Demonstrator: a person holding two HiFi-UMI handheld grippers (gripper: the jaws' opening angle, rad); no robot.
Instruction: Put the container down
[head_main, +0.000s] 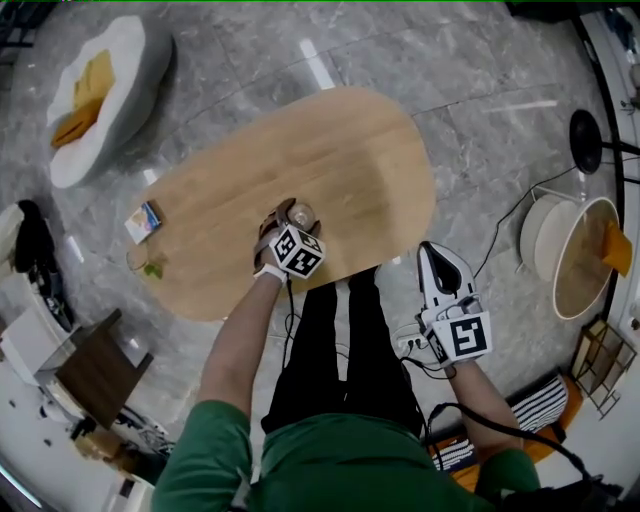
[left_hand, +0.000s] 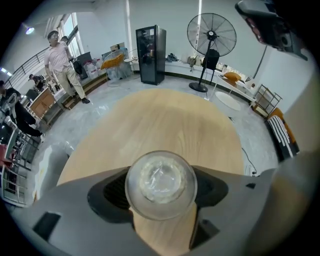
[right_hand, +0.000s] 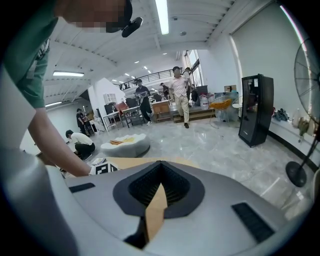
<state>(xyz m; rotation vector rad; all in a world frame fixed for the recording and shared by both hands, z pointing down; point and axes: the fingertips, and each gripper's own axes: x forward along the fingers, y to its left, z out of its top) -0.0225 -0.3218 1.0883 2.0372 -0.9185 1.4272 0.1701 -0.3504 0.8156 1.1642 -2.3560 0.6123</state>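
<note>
Clamped between the jaws of the left gripper (head_main: 295, 215) — a clear round container (left_hand: 161, 184), seen from above, with one jaw pressed to each side. Held over the near middle of the wooden desk (head_main: 340, 140); touching the wood or just above it, impossible to tell. Off the desk's near right edge, over the grey floor (head_main: 480, 140), the right gripper (head_main: 436, 258) — jaws closed tip to tip, nothing between. At the desk's left end, a small packet (head_main: 145, 220).
</note>
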